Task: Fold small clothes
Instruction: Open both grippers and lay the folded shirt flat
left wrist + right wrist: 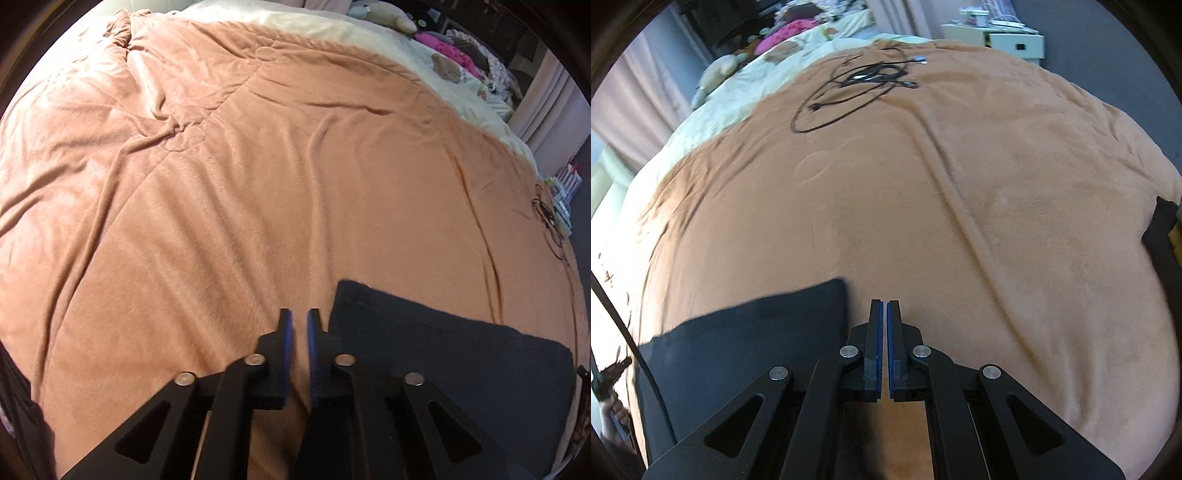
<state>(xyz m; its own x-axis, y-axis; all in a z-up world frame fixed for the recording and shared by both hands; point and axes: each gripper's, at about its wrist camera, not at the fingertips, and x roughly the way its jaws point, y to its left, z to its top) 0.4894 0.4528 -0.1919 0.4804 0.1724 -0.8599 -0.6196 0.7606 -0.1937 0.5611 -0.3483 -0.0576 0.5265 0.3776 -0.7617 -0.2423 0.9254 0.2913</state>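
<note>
I was lining up the fold: left gripper point(300, 314) barely cracked and empty beside the dark garment point(443, 354), right gripper point(885, 304) pinched closed on nothing at its other side, so next probably meant opening up for an edge.

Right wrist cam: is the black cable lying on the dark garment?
No. The black cable lies on the orange blanket, far from the dark garment.

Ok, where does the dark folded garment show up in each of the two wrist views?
Left wrist view: the dark garment lies at lower right, just right of the left hand-held gripper.
Right wrist view: the dark garment lies at lower left, just left of the right hand-held gripper.
Shared landmark: the black cable coiled on the tan blanket, at the far right edge in the left view.
</note>
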